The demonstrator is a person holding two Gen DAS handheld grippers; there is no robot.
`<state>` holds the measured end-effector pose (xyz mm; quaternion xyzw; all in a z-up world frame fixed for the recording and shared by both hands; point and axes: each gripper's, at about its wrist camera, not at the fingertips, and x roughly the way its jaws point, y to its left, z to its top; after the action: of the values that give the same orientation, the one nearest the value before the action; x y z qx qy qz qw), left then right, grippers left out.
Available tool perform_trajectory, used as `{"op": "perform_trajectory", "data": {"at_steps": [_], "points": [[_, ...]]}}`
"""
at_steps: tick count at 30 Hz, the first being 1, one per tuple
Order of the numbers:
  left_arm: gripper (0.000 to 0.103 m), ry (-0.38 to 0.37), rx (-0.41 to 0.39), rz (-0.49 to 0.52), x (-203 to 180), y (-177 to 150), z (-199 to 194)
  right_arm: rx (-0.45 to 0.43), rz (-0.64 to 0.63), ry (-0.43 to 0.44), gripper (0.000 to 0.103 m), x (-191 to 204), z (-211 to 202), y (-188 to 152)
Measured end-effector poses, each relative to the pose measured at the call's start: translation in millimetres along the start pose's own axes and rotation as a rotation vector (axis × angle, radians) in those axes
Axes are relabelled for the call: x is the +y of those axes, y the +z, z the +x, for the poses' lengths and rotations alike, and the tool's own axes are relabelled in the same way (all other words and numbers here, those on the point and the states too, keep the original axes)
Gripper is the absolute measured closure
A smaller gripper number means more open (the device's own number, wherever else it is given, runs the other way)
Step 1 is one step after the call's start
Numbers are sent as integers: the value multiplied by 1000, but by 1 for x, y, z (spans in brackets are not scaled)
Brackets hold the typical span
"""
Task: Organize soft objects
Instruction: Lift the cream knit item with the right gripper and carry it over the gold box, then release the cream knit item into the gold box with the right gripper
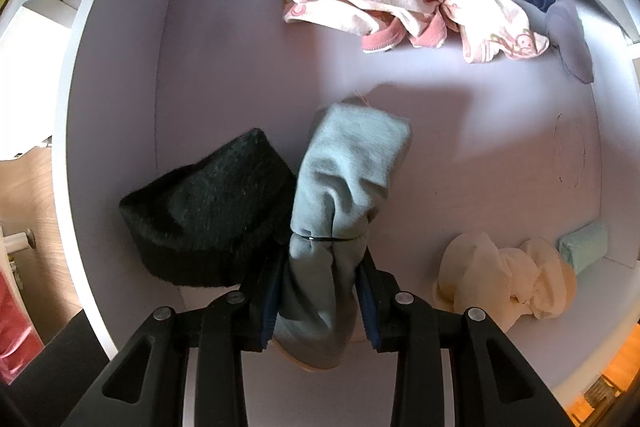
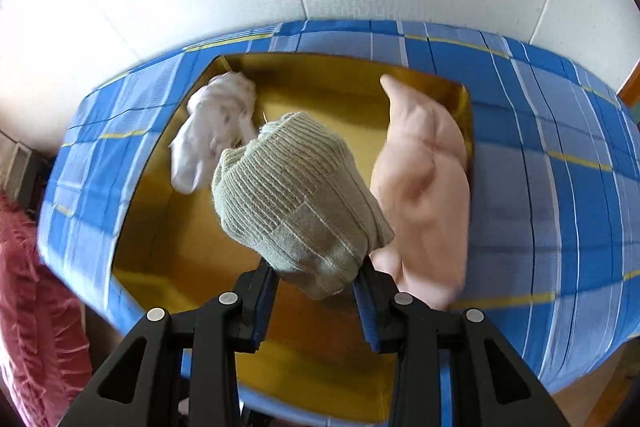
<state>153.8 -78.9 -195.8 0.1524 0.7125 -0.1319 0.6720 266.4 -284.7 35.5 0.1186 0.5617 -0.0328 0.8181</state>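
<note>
Dangling from the clenched right gripper point(image 2: 316, 291), the ribbed hat point(image 2: 296, 203) could snag the yellow box point(image 2: 424, 83) rim — the left gripper point(image 1: 318, 287) pinches a loosely hanging blue cloth point(image 1: 344, 183).

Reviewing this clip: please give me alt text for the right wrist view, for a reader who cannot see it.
The right gripper holds a ribbed sage-green knit hat above an open yellow box on a blue plaid cloth. A white garment lies at the box's far left; a pink one drapes along its right side.
</note>
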Motion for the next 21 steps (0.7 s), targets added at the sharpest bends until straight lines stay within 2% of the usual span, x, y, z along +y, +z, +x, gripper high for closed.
{"op": "perform_trajectory", "data": {"at_steps": [4,13,18,21], "points": [[69,-13,-3,-7,2,0,4,3,-18,-61,67,5,21,24],[69,-30,-8,-15,11,-3,7,-4,-36,-167,65,5,55,48],[69,-36,-3,-20,18,-2,5,-26,-109,-255,60,11,58,55],[69,-32,-2,-19,19,-1,4,-53,-115,-253,60,10,45,55]]}}
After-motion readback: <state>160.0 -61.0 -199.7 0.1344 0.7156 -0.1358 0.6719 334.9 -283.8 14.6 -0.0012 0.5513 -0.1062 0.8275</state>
